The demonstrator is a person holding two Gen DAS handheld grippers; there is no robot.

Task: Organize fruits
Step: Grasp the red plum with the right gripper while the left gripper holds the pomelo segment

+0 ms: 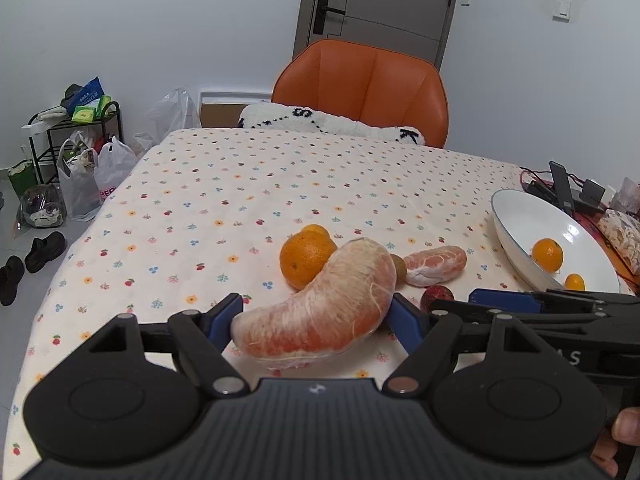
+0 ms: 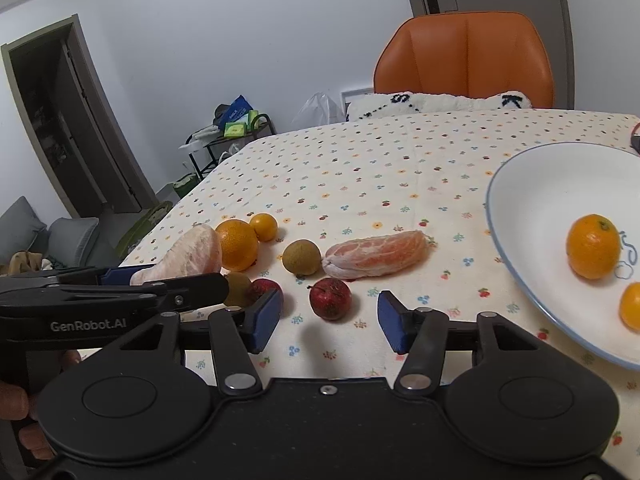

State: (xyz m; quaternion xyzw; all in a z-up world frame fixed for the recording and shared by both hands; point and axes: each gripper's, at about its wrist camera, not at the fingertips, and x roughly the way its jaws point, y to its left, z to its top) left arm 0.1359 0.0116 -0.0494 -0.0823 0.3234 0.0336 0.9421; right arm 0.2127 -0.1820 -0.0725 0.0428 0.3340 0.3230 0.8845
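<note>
Peeled pomelo segment (image 1: 320,304) sits pinched in our left hand-held gripper (image 1: 316,320); next we carry it to the white plate (image 2: 520,184), the right hand-held gripper (image 2: 328,320) spread, empty.

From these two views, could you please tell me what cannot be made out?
- Plate: its right side is cut off by the right wrist view's edge; one orange there is half shown.
- Small brown fruit: mostly behind the pomelo segment in the left wrist view.
- Second red fruit: partly hidden by the right gripper finger.
- Left gripper: whether it lifts the segment off the cloth.
</note>
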